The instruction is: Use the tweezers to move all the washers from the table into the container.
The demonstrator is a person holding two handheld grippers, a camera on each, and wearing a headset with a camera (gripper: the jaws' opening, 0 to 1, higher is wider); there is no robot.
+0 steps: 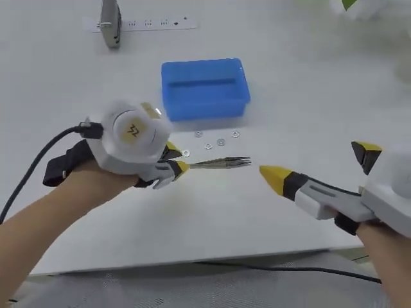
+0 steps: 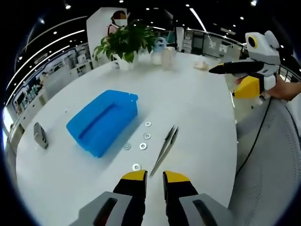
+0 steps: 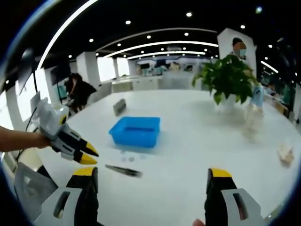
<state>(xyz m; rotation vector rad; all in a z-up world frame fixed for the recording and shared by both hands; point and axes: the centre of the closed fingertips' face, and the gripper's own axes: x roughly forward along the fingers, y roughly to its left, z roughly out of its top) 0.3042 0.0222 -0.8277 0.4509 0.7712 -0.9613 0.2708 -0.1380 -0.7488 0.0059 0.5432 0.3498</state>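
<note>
far left of the head view, a grey upright block point(image 1: 110, 22) stands at the back of the white table point(image 1: 77, 83), beside a flat white strip point(image 1: 144, 24) with small marks; can't tell what either is. a black cable point(image 1: 32, 170) runs to the left gripper point(image 1: 176, 160), held in the person's left hand point(image 1: 106, 179). its yellow-tipped jaws are nearly together and clamped on the rear end of the tweezers point(image 1: 221, 163). the tweezers stick out to the right with tips close together, shadow on the table under them. the left gripper view shows the tweezers' back end sitting in the narrow gap between the two jaws.

five washers point(image 1: 221, 142) lie loose on the table just beyond the tweezers, between them and the container, none touching it. one sits near the left jaw tips and the other four are in a small cluster closer to the container.

the blue container point(image 1: 204, 86) is a rectangular open-top bin sitting flat behind the washers. its inside shows bare blue floor with a darker band across it.

to the right, the right gripper point(image 1: 314, 160) is held above the table edge, well apart from the tweezers. its jaws are spread wide with nothing between them, one yellow tip pointing toward the tweezer tips.

a potted plant point(image 2: 126, 40) stands at the far end of the table in the left gripper view.
</note>
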